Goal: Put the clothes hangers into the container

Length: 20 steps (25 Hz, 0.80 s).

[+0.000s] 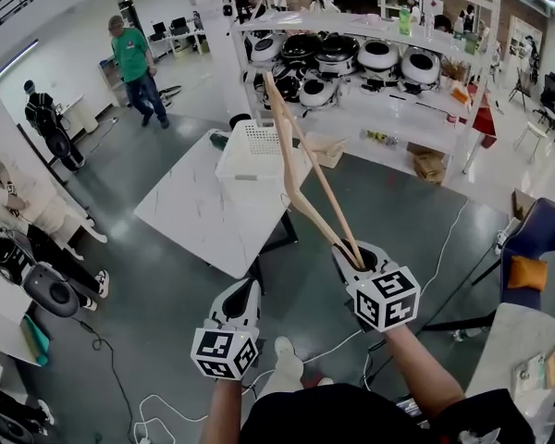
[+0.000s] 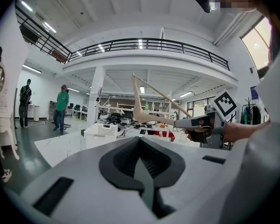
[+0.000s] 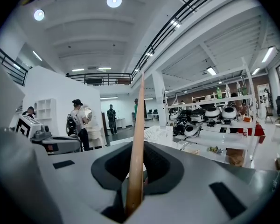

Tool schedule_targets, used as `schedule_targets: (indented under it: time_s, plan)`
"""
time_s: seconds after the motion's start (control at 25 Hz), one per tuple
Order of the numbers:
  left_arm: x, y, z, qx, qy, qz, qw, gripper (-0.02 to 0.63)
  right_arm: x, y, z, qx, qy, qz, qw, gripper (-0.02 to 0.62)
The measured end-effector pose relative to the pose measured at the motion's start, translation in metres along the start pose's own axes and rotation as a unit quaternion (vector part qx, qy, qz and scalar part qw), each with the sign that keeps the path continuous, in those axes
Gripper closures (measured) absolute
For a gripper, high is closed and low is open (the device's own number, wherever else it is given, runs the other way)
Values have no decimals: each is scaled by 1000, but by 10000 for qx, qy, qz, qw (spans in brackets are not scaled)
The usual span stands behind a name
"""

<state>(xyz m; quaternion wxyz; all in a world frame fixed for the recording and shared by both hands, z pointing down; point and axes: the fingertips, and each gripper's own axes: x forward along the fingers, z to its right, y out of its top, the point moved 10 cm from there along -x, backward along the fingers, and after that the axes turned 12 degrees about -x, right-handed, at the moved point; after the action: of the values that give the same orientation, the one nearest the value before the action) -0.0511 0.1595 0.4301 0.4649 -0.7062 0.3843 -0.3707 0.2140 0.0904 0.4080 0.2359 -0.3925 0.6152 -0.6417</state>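
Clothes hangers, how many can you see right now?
1. A wooden hanger is clamped in the right gripper, held out in front of the person. The inside of the white basket on the table cannot be made out, so more may be hidden there.

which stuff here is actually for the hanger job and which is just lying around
For the job:
wooden clothes hanger, clamped in the right gripper
white perforated container on the white table
left gripper, shut, empty

Lying about:
round cookers
cardboard box
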Motion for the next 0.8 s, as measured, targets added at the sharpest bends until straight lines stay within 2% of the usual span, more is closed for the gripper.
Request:
schedule_targets:
  time_s: [0.4,0.8]
  plan:
    - [37,15,-29,-53,-16,-12,10000,601,44,6,15,21,-1,-77,10000,531]
    - [81,30,-76,-103,-40,-30,9999,601,106,10,27,42,-11,-136,9999,531]
